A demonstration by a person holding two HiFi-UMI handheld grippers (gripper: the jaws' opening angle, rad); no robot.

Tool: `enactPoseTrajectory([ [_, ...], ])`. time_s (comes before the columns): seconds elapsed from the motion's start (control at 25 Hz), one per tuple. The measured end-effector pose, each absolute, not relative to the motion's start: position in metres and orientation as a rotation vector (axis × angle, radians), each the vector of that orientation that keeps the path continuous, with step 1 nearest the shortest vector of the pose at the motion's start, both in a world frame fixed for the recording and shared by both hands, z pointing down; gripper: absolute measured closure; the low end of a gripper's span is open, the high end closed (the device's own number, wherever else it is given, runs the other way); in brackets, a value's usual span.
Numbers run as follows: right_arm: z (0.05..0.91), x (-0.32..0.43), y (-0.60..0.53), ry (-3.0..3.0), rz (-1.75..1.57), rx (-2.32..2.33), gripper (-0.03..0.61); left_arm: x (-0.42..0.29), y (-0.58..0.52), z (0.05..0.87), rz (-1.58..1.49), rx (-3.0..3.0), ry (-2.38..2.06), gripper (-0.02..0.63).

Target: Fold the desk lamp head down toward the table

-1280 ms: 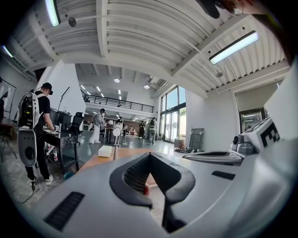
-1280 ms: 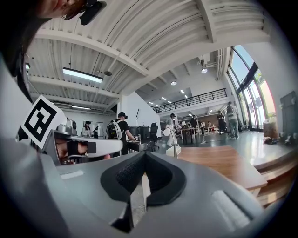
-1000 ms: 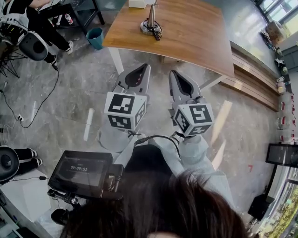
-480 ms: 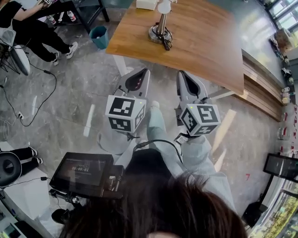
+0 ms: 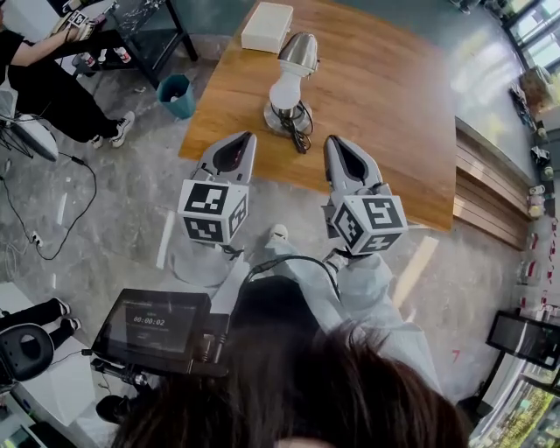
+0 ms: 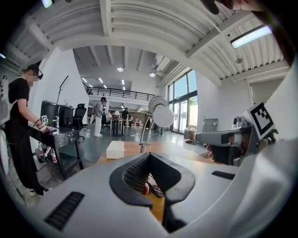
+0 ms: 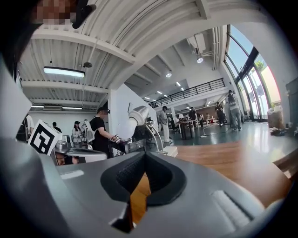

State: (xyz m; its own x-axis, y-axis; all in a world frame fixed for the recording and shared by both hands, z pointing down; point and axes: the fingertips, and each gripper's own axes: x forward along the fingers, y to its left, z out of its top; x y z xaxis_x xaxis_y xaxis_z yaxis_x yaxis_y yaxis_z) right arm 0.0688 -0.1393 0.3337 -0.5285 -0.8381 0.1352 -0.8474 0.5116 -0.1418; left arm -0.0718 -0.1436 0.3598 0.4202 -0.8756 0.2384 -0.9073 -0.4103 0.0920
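Head view: your lamp (image 5: 289, 86) stands raised on the table (image 5: 394, 105), near its front edge, nothing folded yet. Left gripper (image 5: 237, 140) and right gripper (image 5: 337, 143) hover at that edge, both closed tight and empty. The whole fold is left to do.

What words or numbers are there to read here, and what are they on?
"00:00:02", small but about readable, on the screen.
Left cube and right cube: only black-and-white square patterns, no letters.
Box and lamp: no print that I can see.
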Motion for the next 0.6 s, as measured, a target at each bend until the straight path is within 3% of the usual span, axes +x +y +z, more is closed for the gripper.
enactPoseTrajectory([
  [0.6, 0.348, 0.049, -0.277, -2.706, 0.284, 1.317, 0.575, -0.052, -0.3, 0.412, 0.295, 2.581, -1.065, 0.611],
])
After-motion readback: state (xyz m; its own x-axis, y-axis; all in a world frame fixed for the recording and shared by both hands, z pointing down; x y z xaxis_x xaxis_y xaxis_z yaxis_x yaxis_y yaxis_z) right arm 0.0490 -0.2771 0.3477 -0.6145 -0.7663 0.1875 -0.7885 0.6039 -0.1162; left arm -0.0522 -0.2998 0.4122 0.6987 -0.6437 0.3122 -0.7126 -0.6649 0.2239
